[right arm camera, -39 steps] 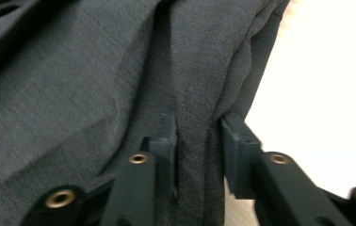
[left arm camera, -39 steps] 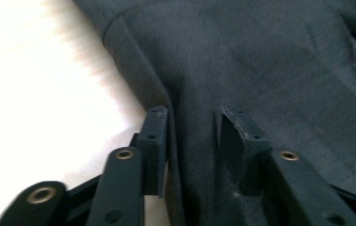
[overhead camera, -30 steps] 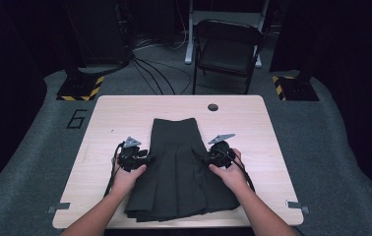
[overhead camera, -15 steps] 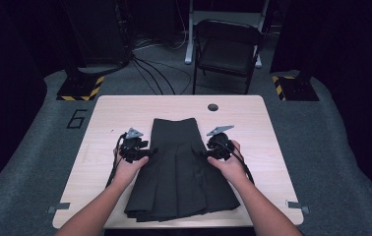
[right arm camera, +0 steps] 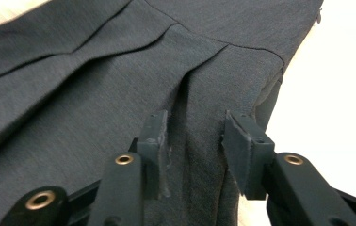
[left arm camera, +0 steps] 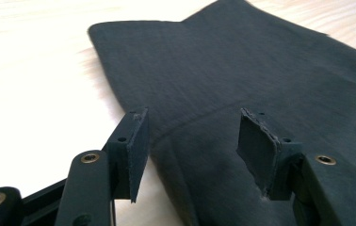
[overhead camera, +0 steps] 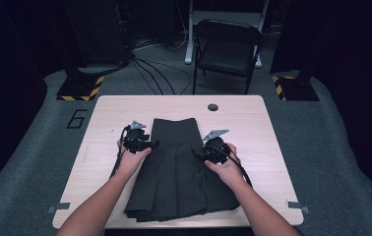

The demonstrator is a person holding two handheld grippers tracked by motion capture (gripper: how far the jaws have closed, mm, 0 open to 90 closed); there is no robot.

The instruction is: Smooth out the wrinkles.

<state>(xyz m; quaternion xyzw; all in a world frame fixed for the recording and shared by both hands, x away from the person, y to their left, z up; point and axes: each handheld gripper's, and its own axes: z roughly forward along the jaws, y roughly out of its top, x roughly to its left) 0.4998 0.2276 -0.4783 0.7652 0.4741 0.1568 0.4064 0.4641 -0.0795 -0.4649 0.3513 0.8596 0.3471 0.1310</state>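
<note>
A dark pleated skirt (overhead camera: 179, 172) lies flat along the middle of the table (overhead camera: 272, 147), narrow waistband end away from the person, hem toward the near edge. The left hand-held gripper (overhead camera: 149, 144) sits at the skirt's left edge just below the waistband; its jaws stand apart over the cloth, gripping nothing. The right hand-held gripper (overhead camera: 200, 150) sits at the opposite edge, near the side seam; its jaws have just been closing, with a pleat fold between them, yet the pads (right arm camera: 242, 146) do not visibly press on it. The matched placement suggests both sides are to be taken together for a fold.

Hands cover both grippers' bodies in the high view. Whether cloth is already bunched under the right jaws is hard to tell.
</note>
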